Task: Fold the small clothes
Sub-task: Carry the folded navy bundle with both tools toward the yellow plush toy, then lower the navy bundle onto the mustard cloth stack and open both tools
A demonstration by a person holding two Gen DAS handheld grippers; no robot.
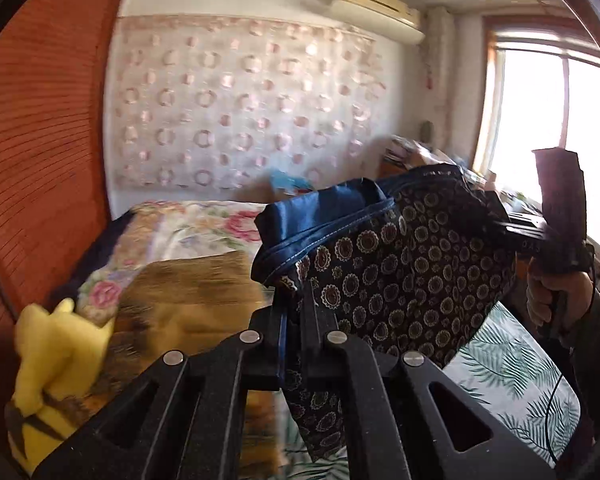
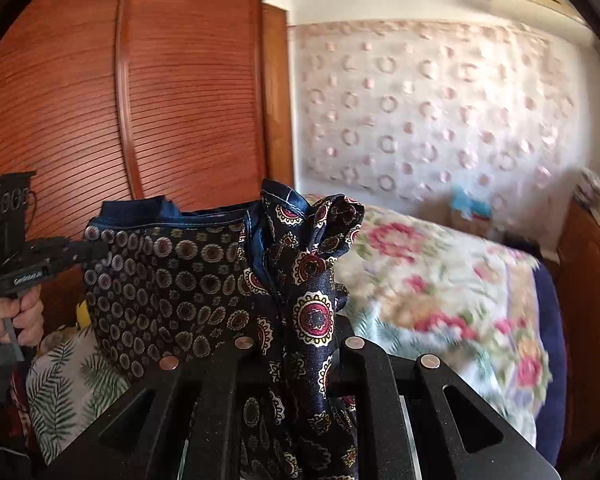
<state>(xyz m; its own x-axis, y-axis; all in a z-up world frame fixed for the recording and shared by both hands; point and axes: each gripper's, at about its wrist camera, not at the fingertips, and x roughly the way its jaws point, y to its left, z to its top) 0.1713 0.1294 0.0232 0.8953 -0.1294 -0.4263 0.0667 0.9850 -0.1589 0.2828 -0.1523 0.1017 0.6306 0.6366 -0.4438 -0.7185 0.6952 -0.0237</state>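
Lettering is showing in white on the side of the left gripper (image 2: 96,250) in the right wrist view, too blurred to be read; some marks on the right gripper (image 1: 504,226) body in the left wrist view are equally unreadable.

Both grippers are clamping the same garment (image 1: 400,264), a dark navy patterned piece with round floral medallions and a plain blue hem with white stitching. In the left wrist view the left fingers (image 1: 312,320) are sitting closed on one edge, fabric running up between them and hanging below. In the right wrist view the right fingers (image 2: 352,360) are pinching a bunched corner that is standing up above them. The cloth is hanging stretched in the air between the two grippers, above the bed, not touching it.

The person's right hand (image 1: 548,300) and left hand (image 2: 20,316) are wrapping the handles.

Under the garment a leaf-print sheet (image 1: 512,376) is covering the near mattress. A yellow plush toy (image 1: 56,364) is lying at the left next to a brown blanket (image 1: 196,292). Further back a floral quilt (image 2: 440,280) is covering the bed. Behind that, a wall hanging with pink rings (image 1: 240,108), a slatted wooden wardrobe (image 2: 140,100), an air conditioner (image 1: 380,12) up high, and a bright window (image 1: 560,120) at the right.
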